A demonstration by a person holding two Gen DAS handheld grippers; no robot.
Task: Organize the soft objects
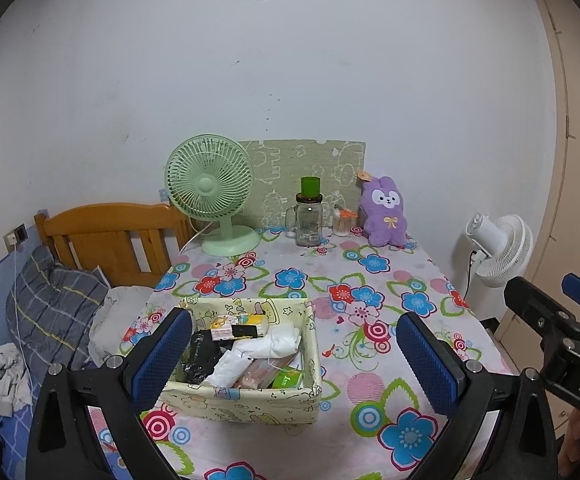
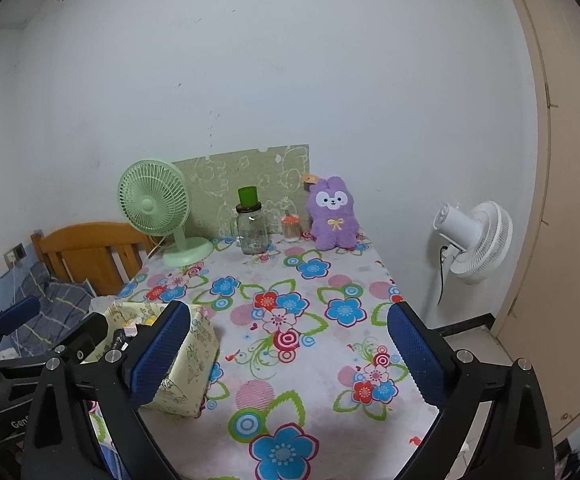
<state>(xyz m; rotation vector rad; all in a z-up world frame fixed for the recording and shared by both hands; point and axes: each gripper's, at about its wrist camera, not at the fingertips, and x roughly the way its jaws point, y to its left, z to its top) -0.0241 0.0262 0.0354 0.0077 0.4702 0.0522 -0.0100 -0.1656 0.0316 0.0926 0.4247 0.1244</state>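
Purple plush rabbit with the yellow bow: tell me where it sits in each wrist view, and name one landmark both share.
Left wrist view: purple plush rabbit stands upper right of centre, at the table's far edge against the wall.
Right wrist view: it stands just right of centre, same far edge.
Shared landmark: the mint-green desk fan, left of the rabbit in both.

White wall [image 1: 290, 60], wooden headboard [image 1: 110, 236], floral-clothed table [image 2: 290, 360], beige door [image 2: 562, 240].

Left gripper [image 1: 294, 364], right gripper [image 2: 288, 358] — both agape, empty.
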